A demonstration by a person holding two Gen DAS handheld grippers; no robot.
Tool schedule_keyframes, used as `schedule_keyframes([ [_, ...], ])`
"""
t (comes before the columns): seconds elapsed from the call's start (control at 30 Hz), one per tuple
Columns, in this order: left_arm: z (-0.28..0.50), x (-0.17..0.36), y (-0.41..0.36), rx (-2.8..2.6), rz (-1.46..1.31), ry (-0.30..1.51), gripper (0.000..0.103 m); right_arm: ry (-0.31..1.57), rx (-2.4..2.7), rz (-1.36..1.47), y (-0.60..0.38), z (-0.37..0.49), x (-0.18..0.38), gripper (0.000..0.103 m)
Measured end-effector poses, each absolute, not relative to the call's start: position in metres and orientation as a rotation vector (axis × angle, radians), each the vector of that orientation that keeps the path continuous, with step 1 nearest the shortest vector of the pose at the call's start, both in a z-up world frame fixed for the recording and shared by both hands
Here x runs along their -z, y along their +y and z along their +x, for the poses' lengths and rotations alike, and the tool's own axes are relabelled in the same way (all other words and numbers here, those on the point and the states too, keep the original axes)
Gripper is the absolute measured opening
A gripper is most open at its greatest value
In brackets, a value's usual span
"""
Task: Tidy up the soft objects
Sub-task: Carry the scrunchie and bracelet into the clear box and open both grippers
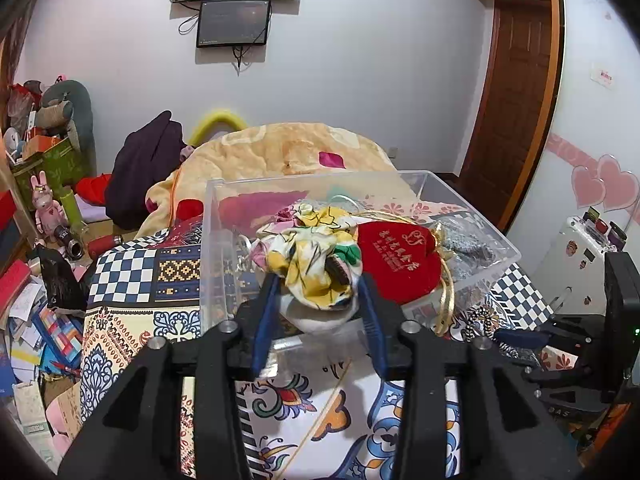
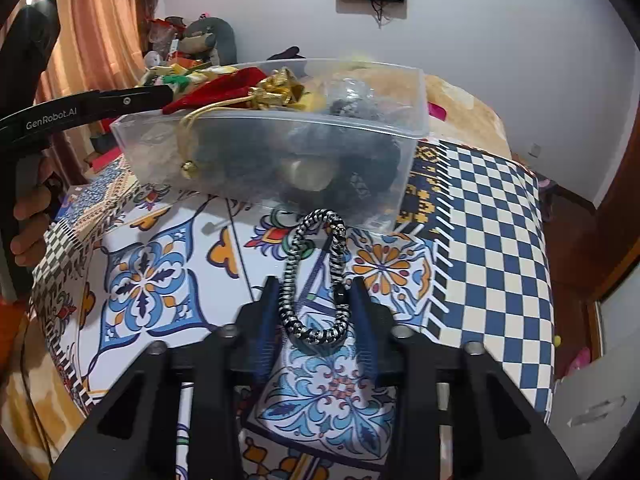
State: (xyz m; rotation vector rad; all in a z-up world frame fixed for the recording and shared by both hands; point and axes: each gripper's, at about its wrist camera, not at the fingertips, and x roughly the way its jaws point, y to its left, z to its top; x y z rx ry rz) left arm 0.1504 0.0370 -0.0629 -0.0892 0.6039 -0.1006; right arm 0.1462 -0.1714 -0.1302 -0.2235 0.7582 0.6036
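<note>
In the left wrist view my left gripper (image 1: 318,284) is shut on a yellow-and-white floral cloth bundle (image 1: 310,262), held over the near rim of a clear plastic box (image 1: 224,216). A red velvet pouch (image 1: 396,258) with gold cord lies in the box beside it. In the right wrist view my right gripper (image 2: 314,296) is open, its fingers on either side of a black-and-white braided loop (image 2: 316,276) lying on the patterned cloth in front of the box (image 2: 256,160). The left gripper's arm (image 2: 92,108) reaches over the box from the left.
The box sits on a patterned cloth (image 2: 480,216) with blue-white checks and floral tiles. A peach blanket (image 1: 288,152) lies behind it. Cluttered boxes, papers and toys (image 1: 44,216) fill the floor at left. A wooden door (image 1: 516,92) is at right.
</note>
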Motion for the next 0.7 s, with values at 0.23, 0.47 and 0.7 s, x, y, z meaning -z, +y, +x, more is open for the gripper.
schedule_keyframes([
  [0.23, 0.137, 0.052, 0.033, 0.112, -0.084, 0.563, 0.062, 0.749, -0.622, -0.198, -0.165, 0.134, 0.129, 0.013],
  [0.47, 0.12, 0.037, 0.033, 0.102, -0.085, 0.497, 0.075, 0.651, -0.66, -0.15, -0.168, 0.113, 0.096, 0.013],
  [0.7, 0.113, 0.027, 0.032, 0.082, -0.085, 0.455, 0.081, 0.515, -0.644, -0.127, -0.157, 0.126, 0.053, 0.013],
])
